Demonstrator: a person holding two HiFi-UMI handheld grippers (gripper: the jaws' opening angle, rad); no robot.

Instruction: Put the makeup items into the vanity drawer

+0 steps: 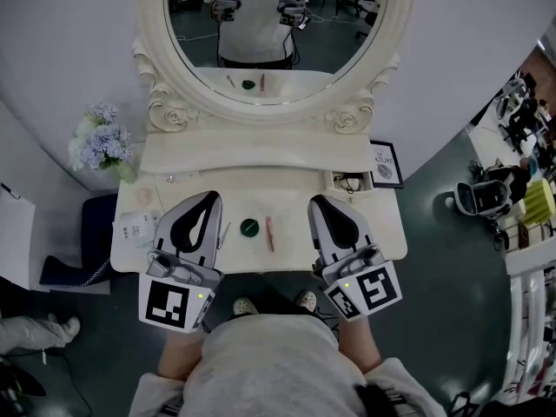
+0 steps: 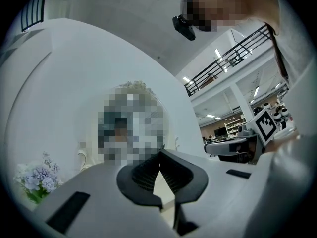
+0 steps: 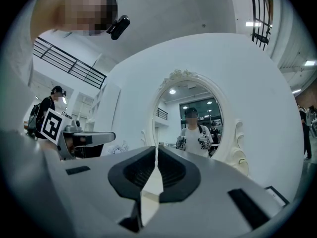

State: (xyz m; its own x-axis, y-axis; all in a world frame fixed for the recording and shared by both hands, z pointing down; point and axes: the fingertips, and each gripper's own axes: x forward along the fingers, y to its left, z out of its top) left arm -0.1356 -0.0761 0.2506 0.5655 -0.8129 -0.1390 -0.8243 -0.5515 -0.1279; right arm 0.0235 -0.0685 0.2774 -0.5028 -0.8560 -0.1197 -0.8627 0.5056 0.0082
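Note:
On the cream vanity table (image 1: 287, 189), in the head view, lie a round green makeup pot (image 1: 249, 228), a pink stick (image 1: 269, 233) to its right and a thin pale stick (image 1: 224, 233) to its left. My left gripper (image 1: 211, 196) hovers left of the items, jaws shut and empty. My right gripper (image 1: 316, 201) hovers to their right, also shut and empty. In the left gripper view the left gripper (image 2: 159, 152) has its tips touching; the right gripper (image 3: 157, 148) shows the same in its own view. A small drawer (image 1: 347, 182) stands open at the back right with something dark inside.
An oval mirror (image 1: 278, 24) rises behind the table. Pale blue flowers (image 1: 102, 142) stand at the back left, a framed picture (image 1: 383, 165) at the back right, and a printed card (image 1: 137, 228) at the left edge. The person stands close against the front edge.

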